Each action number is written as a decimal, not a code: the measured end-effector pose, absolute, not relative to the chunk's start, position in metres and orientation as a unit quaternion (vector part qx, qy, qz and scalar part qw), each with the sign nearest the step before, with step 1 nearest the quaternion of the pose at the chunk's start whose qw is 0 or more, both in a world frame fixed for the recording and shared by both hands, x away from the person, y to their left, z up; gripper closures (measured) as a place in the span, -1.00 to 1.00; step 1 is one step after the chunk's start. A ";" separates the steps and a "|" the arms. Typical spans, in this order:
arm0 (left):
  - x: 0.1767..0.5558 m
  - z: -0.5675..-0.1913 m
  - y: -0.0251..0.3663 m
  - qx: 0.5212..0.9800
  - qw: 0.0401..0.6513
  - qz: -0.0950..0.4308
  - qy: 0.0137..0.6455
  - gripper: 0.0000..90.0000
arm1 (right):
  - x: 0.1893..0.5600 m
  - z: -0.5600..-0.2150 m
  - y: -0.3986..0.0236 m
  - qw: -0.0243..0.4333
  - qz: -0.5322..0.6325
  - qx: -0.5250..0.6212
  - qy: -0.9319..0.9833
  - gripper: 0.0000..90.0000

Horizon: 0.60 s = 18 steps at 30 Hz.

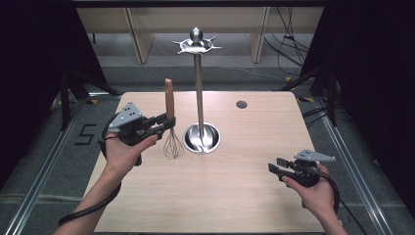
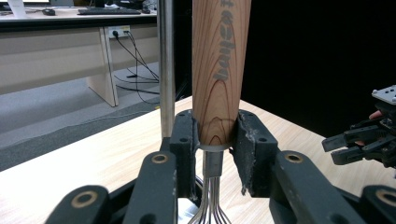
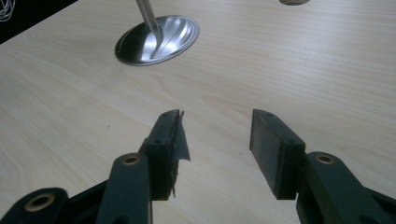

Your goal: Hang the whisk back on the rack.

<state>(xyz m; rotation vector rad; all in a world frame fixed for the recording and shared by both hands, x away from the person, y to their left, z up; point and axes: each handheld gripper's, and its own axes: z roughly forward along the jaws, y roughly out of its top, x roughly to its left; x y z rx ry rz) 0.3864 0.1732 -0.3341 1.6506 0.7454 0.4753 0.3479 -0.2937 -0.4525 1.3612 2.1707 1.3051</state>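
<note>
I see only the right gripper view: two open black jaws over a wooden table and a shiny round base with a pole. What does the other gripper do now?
Observer: The left gripper is shut on a whisk, at the lower end of its wooden handle.
Operator: Is the whisk upright?
Observer: Yes, handle up, wire loops hanging down above the table, just left of the stand.
Operator: What is at the top of the pole?
Observer: A metal crown with small hooks around a knob; nothing hangs on it.
</note>
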 end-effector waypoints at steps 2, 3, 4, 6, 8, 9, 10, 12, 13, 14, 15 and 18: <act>0.387 -0.333 0.173 0.710 0.593 0.206 0.319 0.55 | 0.347 -0.452 -0.293 0.128 0.450 0.475 0.746 0.20; 0.387 -0.332 0.173 0.708 0.595 0.205 0.320 0.54 | 0.347 -0.452 -0.293 0.130 0.450 0.471 0.747 0.20; 0.387 -0.332 0.173 0.707 0.597 0.204 0.320 0.54 | 0.347 -0.452 -0.293 0.130 0.450 0.471 0.747 0.20; 0.388 -0.330 0.174 0.705 0.599 0.206 0.320 0.54 | 0.348 -0.453 -0.294 0.133 0.452 0.467 0.748 0.20; 0.388 -0.328 0.175 0.704 0.599 0.207 0.320 0.54 | 0.348 -0.453 -0.294 0.133 0.452 0.467 0.748 0.20; 0.388 -0.327 0.175 0.703 0.600 0.208 0.320 0.54 | 0.348 -0.453 -0.294 0.134 0.452 0.467 0.748 0.20; 0.388 -0.327 0.176 0.702 0.601 0.207 0.320 0.54 | 0.347 -0.452 -0.293 0.130 0.450 0.473 0.746 0.20; 0.388 -0.325 0.176 0.701 0.603 0.208 0.321 0.55 | 0.347 -0.452 -0.293 0.131 0.450 0.473 0.746 0.20; 0.389 -0.324 0.177 0.700 0.604 0.207 0.321 0.54 | 0.348 -0.453 -0.293 0.132 0.451 0.469 0.747 0.20; 0.389 -0.323 0.177 0.698 0.605 0.207 0.321 0.54 | 0.348 -0.452 -0.293 0.132 0.451 0.470 0.747 0.20; 0.389 -0.322 0.178 0.698 0.605 0.209 0.321 0.54 | 0.348 -0.452 -0.293 0.132 0.451 0.470 0.747 0.20; 0.390 -0.321 0.178 0.694 0.608 0.212 0.322 0.55 | 0.349 -0.454 -0.293 0.134 0.456 0.466 0.746 0.20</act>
